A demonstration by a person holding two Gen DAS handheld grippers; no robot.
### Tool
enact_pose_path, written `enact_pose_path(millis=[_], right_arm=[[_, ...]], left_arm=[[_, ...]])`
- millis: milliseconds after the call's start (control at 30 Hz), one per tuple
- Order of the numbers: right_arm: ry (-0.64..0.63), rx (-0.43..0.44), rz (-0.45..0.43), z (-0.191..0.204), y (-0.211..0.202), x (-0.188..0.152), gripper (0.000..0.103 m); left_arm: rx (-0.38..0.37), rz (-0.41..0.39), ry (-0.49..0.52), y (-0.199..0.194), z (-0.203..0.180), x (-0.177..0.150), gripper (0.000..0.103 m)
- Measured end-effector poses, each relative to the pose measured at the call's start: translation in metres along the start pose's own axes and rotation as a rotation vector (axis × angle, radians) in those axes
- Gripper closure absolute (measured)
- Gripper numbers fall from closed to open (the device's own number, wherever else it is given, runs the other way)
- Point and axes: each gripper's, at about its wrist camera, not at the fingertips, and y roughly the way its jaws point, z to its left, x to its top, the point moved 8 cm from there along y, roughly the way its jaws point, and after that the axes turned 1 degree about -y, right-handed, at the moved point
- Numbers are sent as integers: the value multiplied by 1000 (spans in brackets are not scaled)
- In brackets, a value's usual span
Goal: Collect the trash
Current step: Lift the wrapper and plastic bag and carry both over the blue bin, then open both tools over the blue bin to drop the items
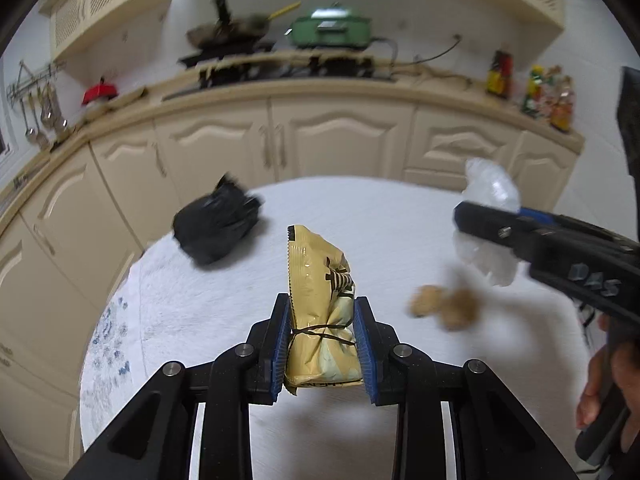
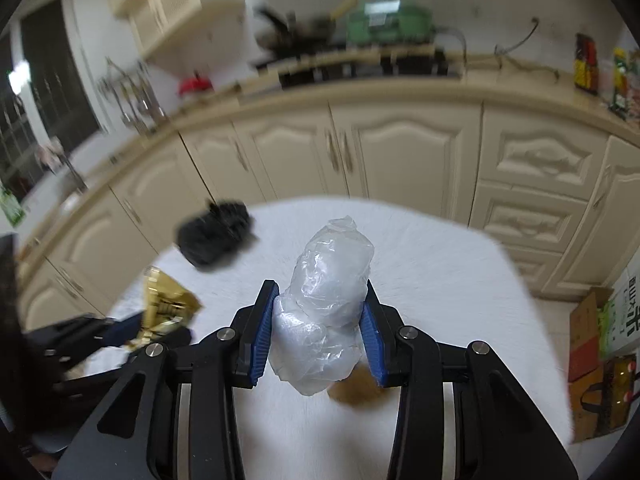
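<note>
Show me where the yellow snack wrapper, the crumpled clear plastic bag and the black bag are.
Yellow snack wrapper [image 1: 320,312], left wrist view, its middle.
Crumpled clear plastic bag [image 2: 320,312], right wrist view, its middle.
Black bag [image 1: 216,228], left wrist view, its middle.

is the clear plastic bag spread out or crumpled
Crumpled: the clear plastic bag is wadded into a lump, squeezed between the right gripper pads.

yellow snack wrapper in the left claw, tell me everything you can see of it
The yellow snack wrapper is a glossy, crinkled foil-look packet with dark brown print and a zigzag-cut edge along its left side. It stands roughly upright, top tilted slightly left, pinched low down between the blue pads of the left claw, which is shut on it. It appears lifted above the white table. Nothing else touches it.
</note>
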Motion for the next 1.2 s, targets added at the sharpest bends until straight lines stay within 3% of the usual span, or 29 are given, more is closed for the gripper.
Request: enact_pose_path(millis=[133,267,467,567,667,833,1200], right_arm=[[22,-20,-85,-35,-75,-14,63],[82,-78,-129,-93,-140,-53,63],[232,-186,-174,-190,-222,-122,63],[305,-241,-168,-236,-246,-159,63],[382,-287,-147,-279,-257,-198,63],[482,-323,-113,-329,-253,-248,63],[606,-391,-45,-402,-236,-316,63]], left_arm=[[-57,-45,52,-28,-57,0,76],[-123,-72,125,-43,-142,-4,76],[-235,-50,266,-39,-280,-19,76],[-288,5,340,-24,-347,-35,76],[-318,76,410,2,-408,-59,76],[-330,172,489,46,-475,-86,76],[-309,270,565,140,-552,-98,75]])
